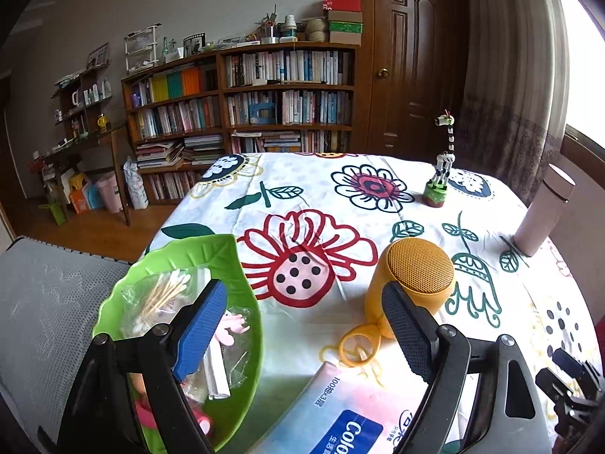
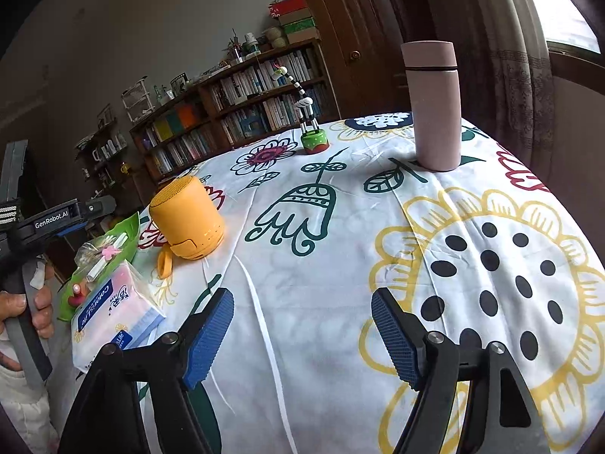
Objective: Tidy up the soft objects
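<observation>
Left gripper (image 1: 304, 335): I see its jaws spread, gripping nothing.
Right gripper (image 2: 302, 335): jaws spread over bare cloth (image 2: 321, 283).
Tissue pack (image 1: 340, 416): bottom centre, below my left jaws.
Tray (image 1: 227, 257): lower left, bagged swabs (image 1: 166, 291) inside.
Speaker (image 1: 412, 283): right of centre.

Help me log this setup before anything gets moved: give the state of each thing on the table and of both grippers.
left gripper: open, empty
right gripper: open, empty
tissue pack: sealed, lying flat beside the tray
green leaf tray: holds bagged cotton swabs
yellow speaker: upright
pink flask: upright, capped
toy giraffe: standing
</observation>
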`<state>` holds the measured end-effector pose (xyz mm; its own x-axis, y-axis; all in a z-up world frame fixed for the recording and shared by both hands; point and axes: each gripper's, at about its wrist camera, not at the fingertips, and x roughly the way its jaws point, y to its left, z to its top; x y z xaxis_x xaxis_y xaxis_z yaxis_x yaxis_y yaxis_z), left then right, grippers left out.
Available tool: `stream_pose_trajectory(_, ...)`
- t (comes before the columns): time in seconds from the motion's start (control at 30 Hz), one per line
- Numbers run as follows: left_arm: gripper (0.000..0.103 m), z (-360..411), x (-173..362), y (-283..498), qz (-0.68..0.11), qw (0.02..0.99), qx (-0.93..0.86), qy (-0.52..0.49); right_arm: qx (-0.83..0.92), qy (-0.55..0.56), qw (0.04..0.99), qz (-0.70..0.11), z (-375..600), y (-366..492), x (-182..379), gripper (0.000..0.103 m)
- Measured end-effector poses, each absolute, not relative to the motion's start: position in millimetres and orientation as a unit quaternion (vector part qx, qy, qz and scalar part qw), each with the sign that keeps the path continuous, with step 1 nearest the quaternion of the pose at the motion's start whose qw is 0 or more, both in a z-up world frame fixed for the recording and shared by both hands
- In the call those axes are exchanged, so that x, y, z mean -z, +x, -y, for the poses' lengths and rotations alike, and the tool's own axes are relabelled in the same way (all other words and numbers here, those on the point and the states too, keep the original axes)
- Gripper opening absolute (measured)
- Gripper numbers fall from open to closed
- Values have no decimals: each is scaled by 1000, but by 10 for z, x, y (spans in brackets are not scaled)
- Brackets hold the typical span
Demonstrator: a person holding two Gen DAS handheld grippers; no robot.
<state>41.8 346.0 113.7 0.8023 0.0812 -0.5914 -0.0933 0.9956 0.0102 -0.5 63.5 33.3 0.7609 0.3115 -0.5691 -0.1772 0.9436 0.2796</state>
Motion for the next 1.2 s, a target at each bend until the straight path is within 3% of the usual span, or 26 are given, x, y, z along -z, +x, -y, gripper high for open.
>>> stream_pose_trajectory(0.33,86,-2996,-1129,325,-312,950,-6,19,-118,112,933,-322,-492,16,-316,84)
stream_pose_trajectory(0.83,86,-2631,-989,213,-332,942,35,21,-108,110,933,-325,-348,21,-320,99)
stream_pose_trajectory(1.2,86,-2558,-922,130,-336,941,38,21,-124,99,925,-346,-434,11,-310,102)
